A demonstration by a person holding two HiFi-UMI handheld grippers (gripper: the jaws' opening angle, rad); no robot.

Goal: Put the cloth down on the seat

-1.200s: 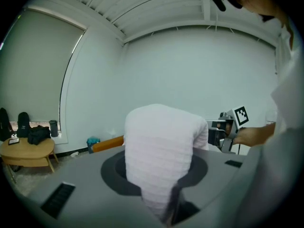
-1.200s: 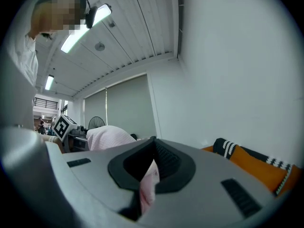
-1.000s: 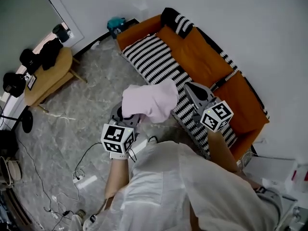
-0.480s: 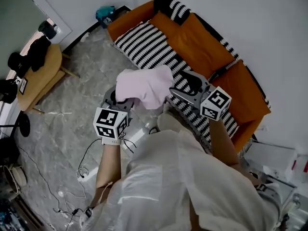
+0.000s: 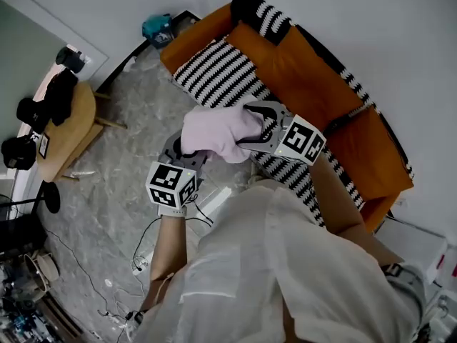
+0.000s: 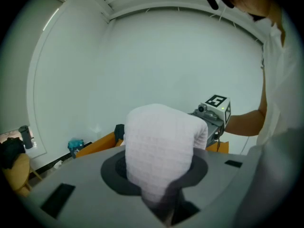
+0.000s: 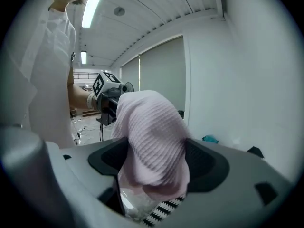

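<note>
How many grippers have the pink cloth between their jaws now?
2. The left gripper is shut on the cloth at one end; the right gripper has the cloth's other end between its jaws, which are opening.

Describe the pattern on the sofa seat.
The seat has black-and-white stripes, clearest in the head view.

head view steeply down over sofa [image 5: 300, 77], gripper views close, facing each other, sharing cloth [image 5: 214, 131]

light: bright, even indoor | ceiling strip lamp [image 7: 93, 4] glares | edges: fisheye vignette | near parts blurred
</note>
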